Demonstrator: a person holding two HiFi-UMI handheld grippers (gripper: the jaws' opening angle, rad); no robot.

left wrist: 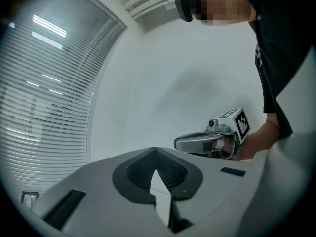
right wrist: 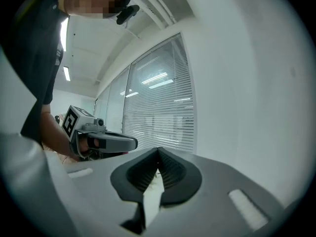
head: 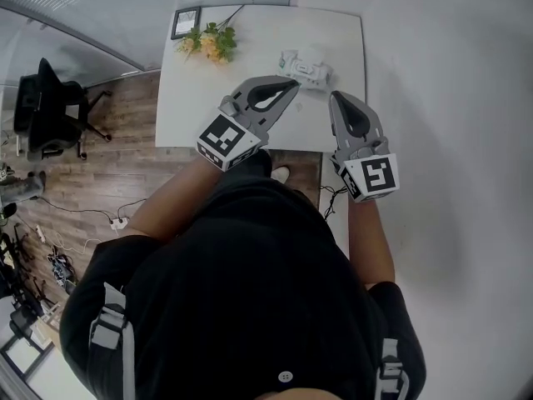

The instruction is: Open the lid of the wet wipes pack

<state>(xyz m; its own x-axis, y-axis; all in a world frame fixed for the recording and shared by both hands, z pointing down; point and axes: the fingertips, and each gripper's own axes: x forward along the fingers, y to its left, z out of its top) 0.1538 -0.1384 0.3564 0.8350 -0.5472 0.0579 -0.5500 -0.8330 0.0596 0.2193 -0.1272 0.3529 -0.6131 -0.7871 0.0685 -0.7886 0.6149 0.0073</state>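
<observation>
**White table with the wipes pack, both grippers closed above its near edge**

White table (head: 250,52) stands against a pale wall, with wooden floor (head: 125,161) at its left side and a black office chair (head: 48,111) further left; a person in a black shirt stands at the near edge and holds one gripper in each hand. On the far part of the table lie a bunch of yellow flowers (head: 208,43) and a small picture frame (head: 186,22). The wet wipes pack (head: 306,67) lies on the right part of the table, well apart from the flowers; whether its lid is up the head view does not show clearly.

The left gripper (head: 291,83) points toward the pack, its tip just beside it in the head view, though contact cannot be judged; its two jaws meet at the tip with nothing between them. The right gripper (head: 335,98) is at the near right of the pack; its jaws are also pressed together and empty. In each gripper view the other gripper shows from the side, held level, in front of window blinds (right wrist: 158,107) or the plain wall.
</observation>
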